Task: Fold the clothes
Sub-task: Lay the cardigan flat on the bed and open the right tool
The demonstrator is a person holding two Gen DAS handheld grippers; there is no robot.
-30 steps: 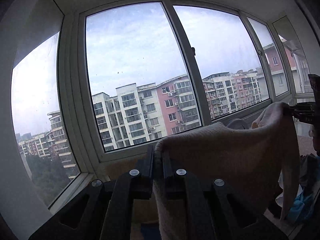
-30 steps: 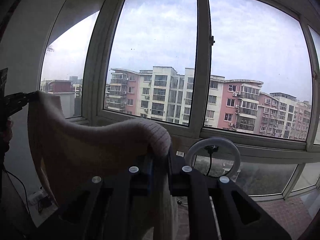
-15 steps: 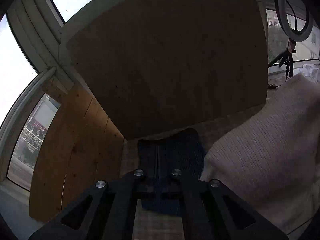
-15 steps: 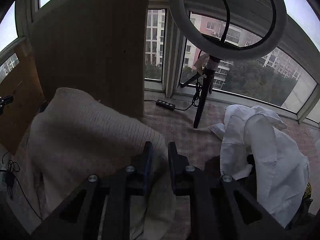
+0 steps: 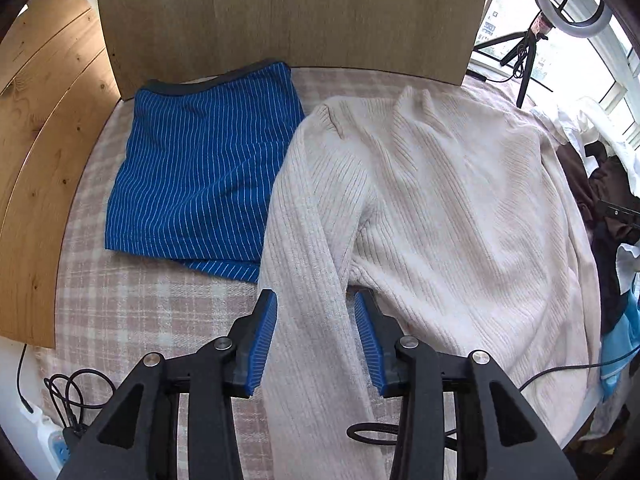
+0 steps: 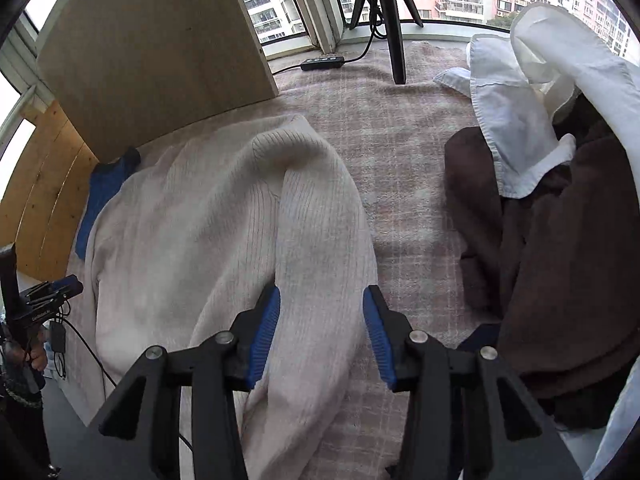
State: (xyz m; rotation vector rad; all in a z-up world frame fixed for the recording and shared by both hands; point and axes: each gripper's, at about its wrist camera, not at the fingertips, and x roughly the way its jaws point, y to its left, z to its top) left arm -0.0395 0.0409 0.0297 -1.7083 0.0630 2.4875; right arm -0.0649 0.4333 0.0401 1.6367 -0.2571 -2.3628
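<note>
Lying flat on the checked pink blanket (image 5: 132, 312), the cream ribbed sweater (image 5: 440, 208) is spread front-up with its collar toward the wooden board (image 5: 288, 12). Left gripper (image 5: 316, 312) has jaws spread wide, one blue pad either side of the sweater's left sleeve (image 5: 304, 248), which runs down between them; can't tell if the pads touch the knit. Right gripper (image 6: 322, 308) same story: jaws apart, straddling the other sleeve (image 6: 320, 232), nothing pinched. That sleeve humps up at the shoulder and drapes toward the camera. Folded blue pinstriped garment (image 5: 200, 168) sits just beside the sweater on the left, its near right corner tucked under the sweater's edge. From the right view, a heap of brown fabric (image 6: 560, 264) with a white shirt (image 6: 516, 120) on top sits to the right, clear of the sweater, bare blanket between. Ring-light tripod (image 6: 390, 12) stands at the far edge by the window.
</note>
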